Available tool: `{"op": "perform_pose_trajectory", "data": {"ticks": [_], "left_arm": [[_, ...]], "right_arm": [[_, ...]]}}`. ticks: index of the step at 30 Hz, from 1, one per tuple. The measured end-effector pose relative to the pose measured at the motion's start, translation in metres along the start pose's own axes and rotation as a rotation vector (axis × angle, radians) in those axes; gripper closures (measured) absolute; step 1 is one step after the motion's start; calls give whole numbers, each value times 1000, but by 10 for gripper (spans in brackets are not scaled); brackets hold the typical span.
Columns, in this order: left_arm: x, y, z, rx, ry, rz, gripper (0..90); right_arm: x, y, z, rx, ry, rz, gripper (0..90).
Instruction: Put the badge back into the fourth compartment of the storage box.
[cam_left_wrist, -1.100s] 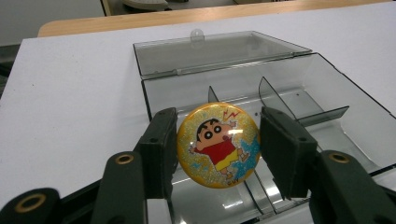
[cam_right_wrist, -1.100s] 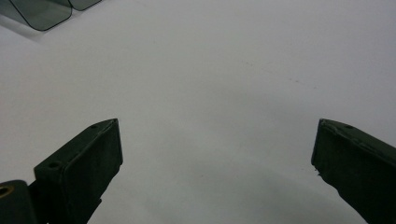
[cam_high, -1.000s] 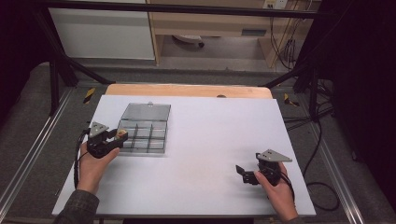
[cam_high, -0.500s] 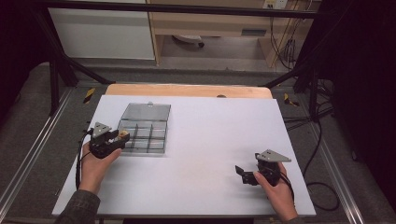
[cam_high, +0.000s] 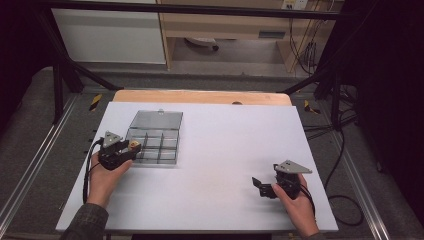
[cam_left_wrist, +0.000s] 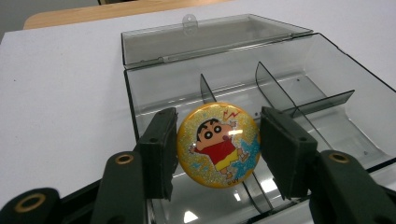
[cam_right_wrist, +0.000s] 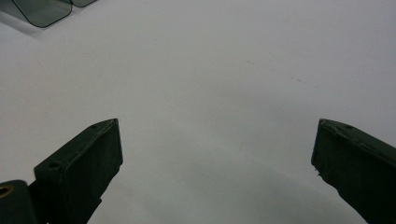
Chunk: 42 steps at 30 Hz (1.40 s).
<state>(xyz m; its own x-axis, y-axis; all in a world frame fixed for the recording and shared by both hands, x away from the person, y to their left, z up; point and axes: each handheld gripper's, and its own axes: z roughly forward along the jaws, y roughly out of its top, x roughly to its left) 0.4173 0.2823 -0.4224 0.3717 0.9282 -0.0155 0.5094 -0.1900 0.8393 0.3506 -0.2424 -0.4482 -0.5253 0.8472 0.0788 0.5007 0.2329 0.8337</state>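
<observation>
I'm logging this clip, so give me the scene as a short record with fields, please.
surface: white table
box: clear, lid open, dividers inside
badge: round, yellow, cartoon figure
left hand-held gripper: shut on badge, over the box's near edge
right hand-held gripper: open, nothing between jaws, over bare table
badge placed in box: not yet

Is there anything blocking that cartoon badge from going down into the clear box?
Nothing visible does. The left gripper holds the badge over the clear box, whose lid lies folded back. The compartment beneath looks empty; only the thin dividers stand nearby.
</observation>
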Motion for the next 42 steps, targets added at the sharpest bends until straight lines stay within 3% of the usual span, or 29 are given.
{"op": "perform_pose_trajectory", "data": {"ticks": [12,20,42], "left_arm": [[1,0,-1,-2,1,0,479],[3,0,-4,-32,7,-31,446],[4,2,-7,-74,-14,-41,451]], "right_arm": [[0,0,0,0,1,-1,23],[0,0,0,-1,2,-3,23],[0,0,0,-2,1,-3,23]]}}
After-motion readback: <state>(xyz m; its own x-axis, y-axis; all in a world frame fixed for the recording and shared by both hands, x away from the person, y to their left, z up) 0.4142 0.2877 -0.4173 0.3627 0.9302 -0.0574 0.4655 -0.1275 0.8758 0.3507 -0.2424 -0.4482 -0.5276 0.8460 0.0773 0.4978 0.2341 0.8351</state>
